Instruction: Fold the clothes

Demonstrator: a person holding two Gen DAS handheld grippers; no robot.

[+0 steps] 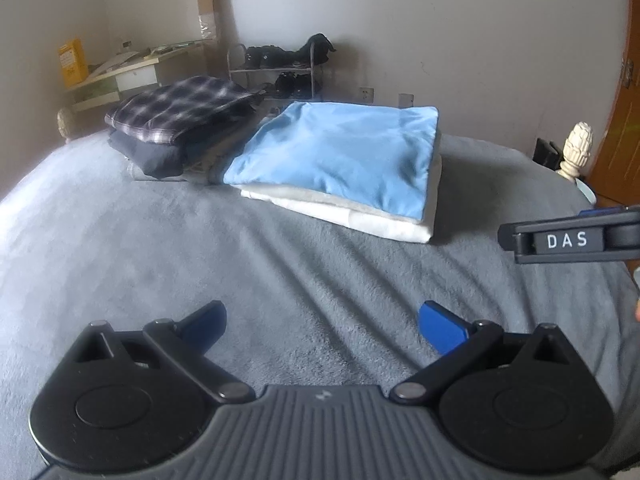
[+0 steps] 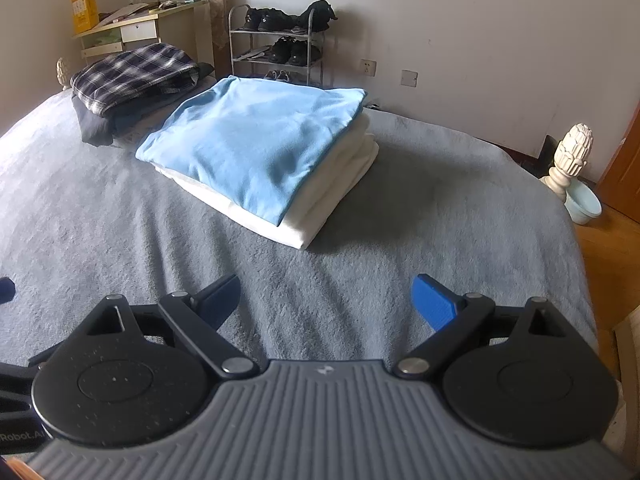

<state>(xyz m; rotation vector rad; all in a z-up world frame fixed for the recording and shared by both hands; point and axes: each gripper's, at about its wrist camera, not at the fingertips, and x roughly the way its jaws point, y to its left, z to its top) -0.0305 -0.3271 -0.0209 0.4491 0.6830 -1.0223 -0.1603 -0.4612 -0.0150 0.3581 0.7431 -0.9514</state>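
Both the left claw (image 1: 322,326) and the right claw (image 2: 326,300) gape wide and empty over the grey bed (image 2: 120,216). The right claw's side reads "DAS". A folded blue garment (image 2: 252,140) tops a white pile (image 2: 332,204) ahead.

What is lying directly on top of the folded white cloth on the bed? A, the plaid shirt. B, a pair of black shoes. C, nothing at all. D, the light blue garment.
D: the folded light blue garment rests squarely on the white cloth, while the plaid shirt tops a separate dark pile farther back on the grey blanket.
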